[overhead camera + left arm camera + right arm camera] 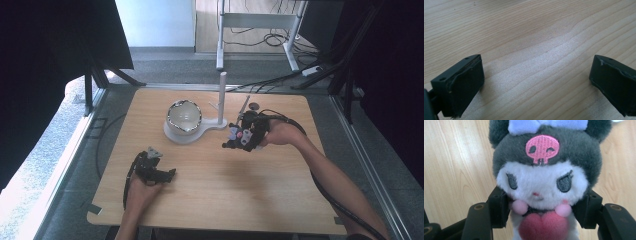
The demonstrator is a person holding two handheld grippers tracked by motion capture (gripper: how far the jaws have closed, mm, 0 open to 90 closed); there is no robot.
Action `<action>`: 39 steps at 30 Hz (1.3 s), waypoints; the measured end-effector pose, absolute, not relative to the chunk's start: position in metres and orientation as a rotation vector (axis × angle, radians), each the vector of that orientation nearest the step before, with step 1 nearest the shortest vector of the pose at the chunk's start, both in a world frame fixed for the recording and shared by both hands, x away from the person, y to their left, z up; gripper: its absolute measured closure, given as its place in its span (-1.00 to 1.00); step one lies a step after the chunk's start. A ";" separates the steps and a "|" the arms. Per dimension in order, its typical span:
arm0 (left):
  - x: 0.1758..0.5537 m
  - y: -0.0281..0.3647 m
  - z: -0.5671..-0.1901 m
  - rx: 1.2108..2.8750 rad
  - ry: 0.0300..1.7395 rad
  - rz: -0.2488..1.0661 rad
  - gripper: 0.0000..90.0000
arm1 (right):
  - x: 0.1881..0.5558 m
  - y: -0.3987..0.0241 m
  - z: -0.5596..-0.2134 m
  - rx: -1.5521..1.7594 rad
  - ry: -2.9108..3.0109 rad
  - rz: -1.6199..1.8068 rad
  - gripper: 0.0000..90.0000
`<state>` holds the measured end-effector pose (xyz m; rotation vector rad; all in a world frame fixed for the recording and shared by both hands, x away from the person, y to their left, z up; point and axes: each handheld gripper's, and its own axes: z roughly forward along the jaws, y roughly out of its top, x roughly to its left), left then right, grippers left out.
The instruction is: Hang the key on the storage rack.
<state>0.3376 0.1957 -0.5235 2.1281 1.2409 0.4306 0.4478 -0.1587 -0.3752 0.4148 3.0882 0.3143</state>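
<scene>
Wooden desk [210,170] under dim surroundings | plush toy [544,182] is pinched by the right tool [240,137], held just right of the bowl [184,117] | bowl lies leftward, nearer this tool | left tool [536,82] is spread, empty

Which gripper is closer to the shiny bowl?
Right, narrowly. The right gripper, shut on the plush toy, sits just right of the bowl. The left gripper rests nearer the table's front edge.
</scene>
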 end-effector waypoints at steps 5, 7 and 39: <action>0.338 0.196 -0.523 2.128 1.241 0.429 -1.00 | 0.457 -0.170 -0.361 0.463 3.056 0.326 -0.14; 0.338 0.196 -0.523 2.128 1.241 0.429 -1.00 | 0.459 -0.172 -0.358 0.470 3.051 0.327 -0.14; 0.337 0.196 -0.523 2.133 1.241 0.424 -1.00 | 0.513 -0.188 -0.279 0.691 2.905 0.433 -0.13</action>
